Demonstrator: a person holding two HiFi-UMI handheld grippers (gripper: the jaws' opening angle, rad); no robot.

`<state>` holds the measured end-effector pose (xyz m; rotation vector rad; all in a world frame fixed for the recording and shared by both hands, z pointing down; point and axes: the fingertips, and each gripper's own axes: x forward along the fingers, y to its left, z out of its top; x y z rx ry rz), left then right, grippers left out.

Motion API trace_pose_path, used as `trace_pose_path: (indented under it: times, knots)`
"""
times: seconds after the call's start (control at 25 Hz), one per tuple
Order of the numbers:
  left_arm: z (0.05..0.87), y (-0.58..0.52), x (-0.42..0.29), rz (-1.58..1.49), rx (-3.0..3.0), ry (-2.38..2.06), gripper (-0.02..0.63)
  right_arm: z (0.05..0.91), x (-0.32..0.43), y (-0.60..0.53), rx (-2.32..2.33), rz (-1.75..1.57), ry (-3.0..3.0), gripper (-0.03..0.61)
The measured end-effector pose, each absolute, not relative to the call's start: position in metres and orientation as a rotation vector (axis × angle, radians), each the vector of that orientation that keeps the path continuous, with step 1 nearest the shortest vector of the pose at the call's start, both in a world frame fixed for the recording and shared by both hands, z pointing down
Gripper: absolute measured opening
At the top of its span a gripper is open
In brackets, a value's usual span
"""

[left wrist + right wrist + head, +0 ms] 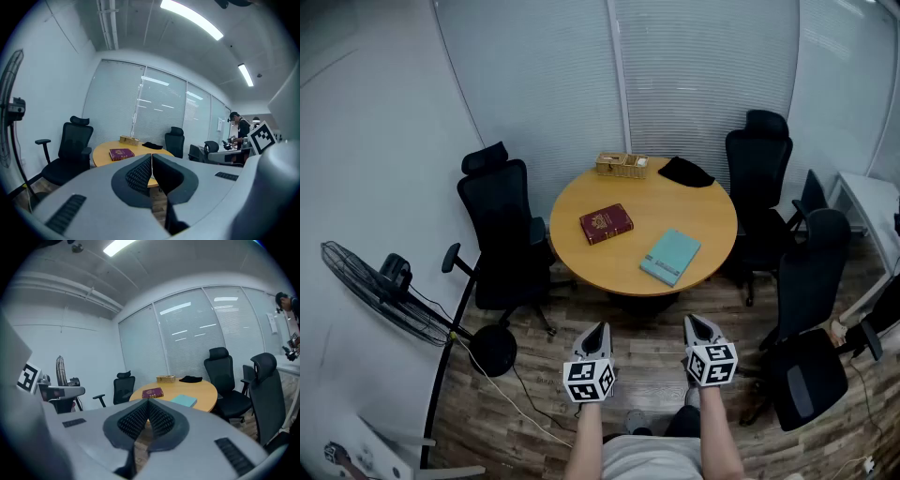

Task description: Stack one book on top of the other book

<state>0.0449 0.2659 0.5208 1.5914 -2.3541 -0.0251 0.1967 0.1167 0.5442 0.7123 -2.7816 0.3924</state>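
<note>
A dark red book (607, 223) lies left of centre on the round wooden table (712, 211). A light blue book (670, 256) lies apart from it, nearer the front right edge. Both grippers hover over the floor in front of the table, well short of the books. My left gripper (598, 330) is shut with nothing in it, and my right gripper (697, 322) is shut and empty too. The red book (121, 153) shows beyond the closed left jaws (151, 165). The right gripper view shows the red book (153, 392) and the blue book (183, 401) past my right gripper (148, 405).
A wicker box (622, 165) and a black cloth (685, 172) sit at the table's far edge. Black office chairs stand at the left (499, 234), far right (759, 169) and near right (811, 309). A floor fan (380, 291) leans at the left. A person (242, 132) stands far off.
</note>
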Motion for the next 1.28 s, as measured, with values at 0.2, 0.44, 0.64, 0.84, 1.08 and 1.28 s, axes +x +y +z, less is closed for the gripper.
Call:
trace_pose_path:
  times: [0.2,0.44,0.64,0.84,1.08,1.28]
  knots:
    - [0.524,0.264,0.044,-0.025,1.592,-2.354,0.029,0.55,0.197,0.118,0.706,0.397,-2.779,0.018]
    - [0.517,0.261,0.038,-0.037,1.61,-2.364,0.029,0.547,0.194,0.115,0.728,0.445,-2.804,0.018]
    - [0.516,0.256,0.03,-0.038,1.623,-2.365,0.029,0.545,0.187,0.115,0.732,0.413,-2.797,0.018]
    - [0.516,0.253,0.025,-0.057,1.626,-2.369,0.031,0.542,0.181,0.11,0.733,0.385,-2.797,0.024]
    - [0.517,0.257,0.012,-0.04,1.623,-2.379,0.031,0.545,0.162,0.118,0.669,0.403,-2.801,0.064]
    - [0.514,0.255,0.004,-0.049,1.625,-2.374,0.104,0.549,0.155,0.122,0.645,0.415,-2.787,0.13]
